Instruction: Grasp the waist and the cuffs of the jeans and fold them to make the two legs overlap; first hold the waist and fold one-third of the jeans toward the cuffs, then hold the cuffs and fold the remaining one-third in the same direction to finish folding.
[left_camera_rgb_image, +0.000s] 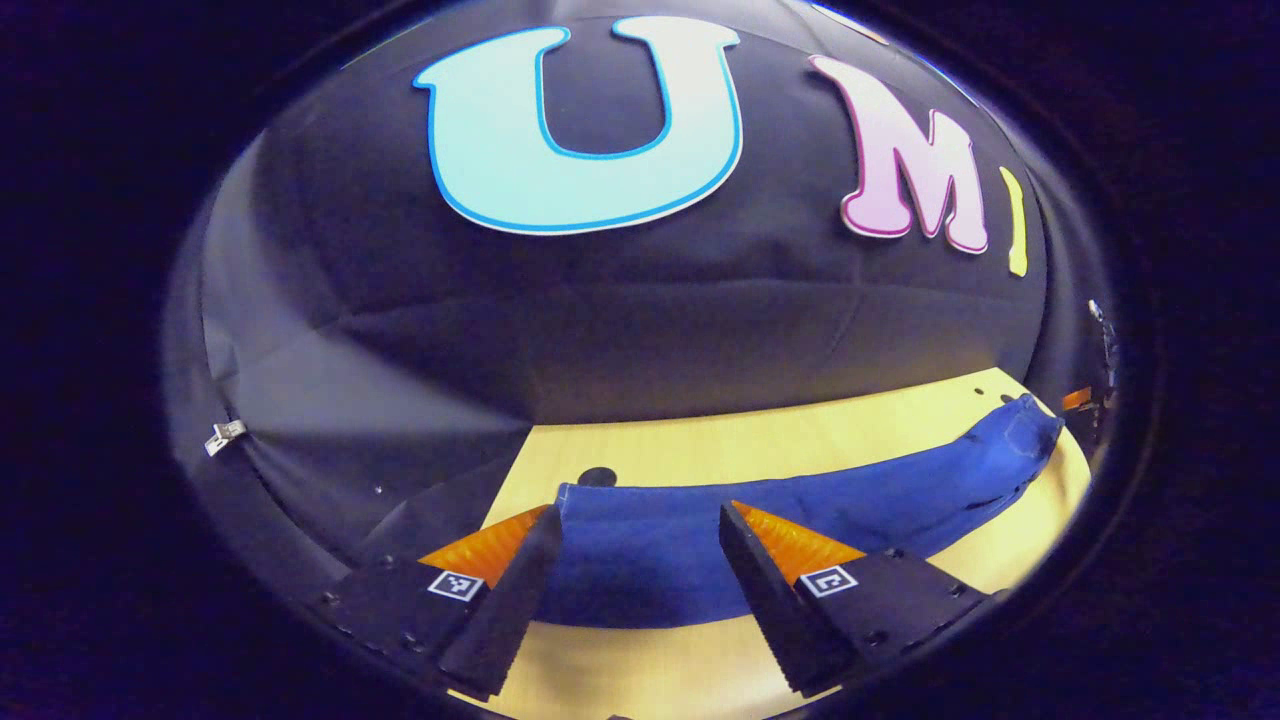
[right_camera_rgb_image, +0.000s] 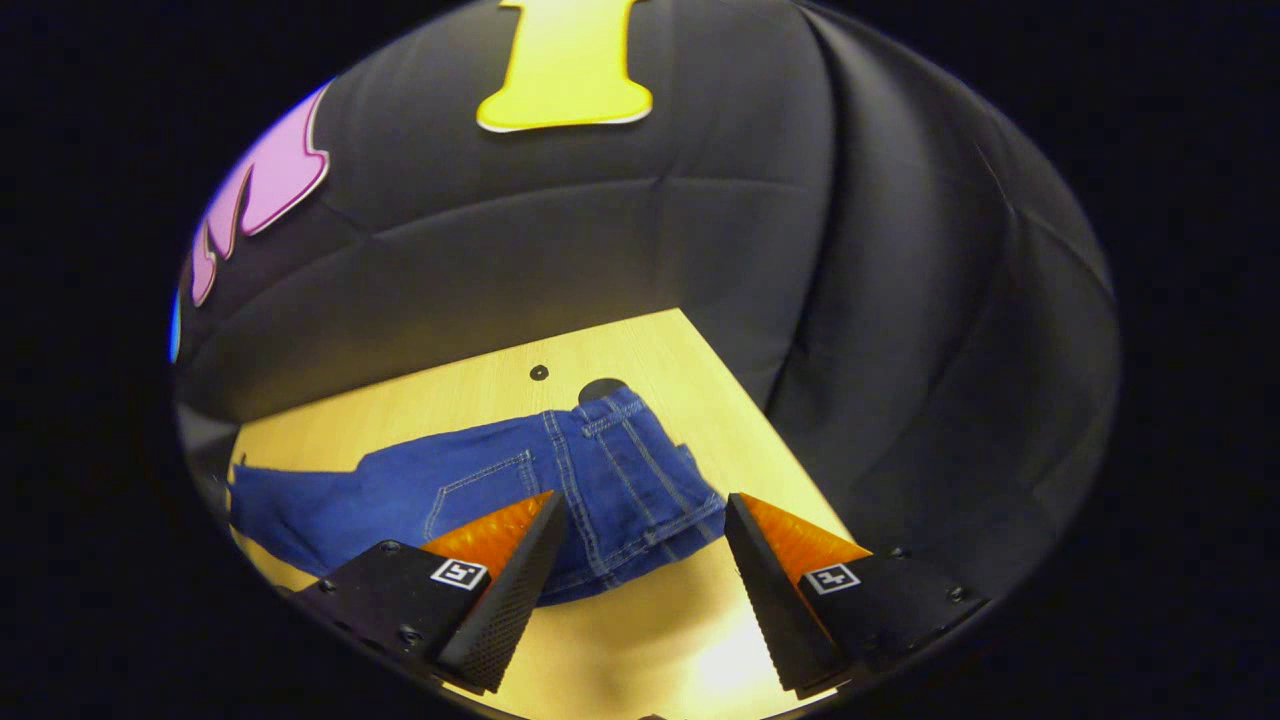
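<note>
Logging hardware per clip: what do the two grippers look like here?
The left gripper and right gripper look alike: two wedge-shaped fingers with ridged, textured inner faces, each on a dark bolted block. Every block carries a small square black-and-white marker. No cables, hands or sleeves can be seen.

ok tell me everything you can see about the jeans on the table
The jeans are blue denim with lighter stitching, lying flat on the pale wooden table. They look already folded lengthwise, the legs stretching as one long band in the left gripper view. A back pocket and seams show near the waist end, which lies toward the table's corner. Both claws hover open above them, touching nothing.
</note>
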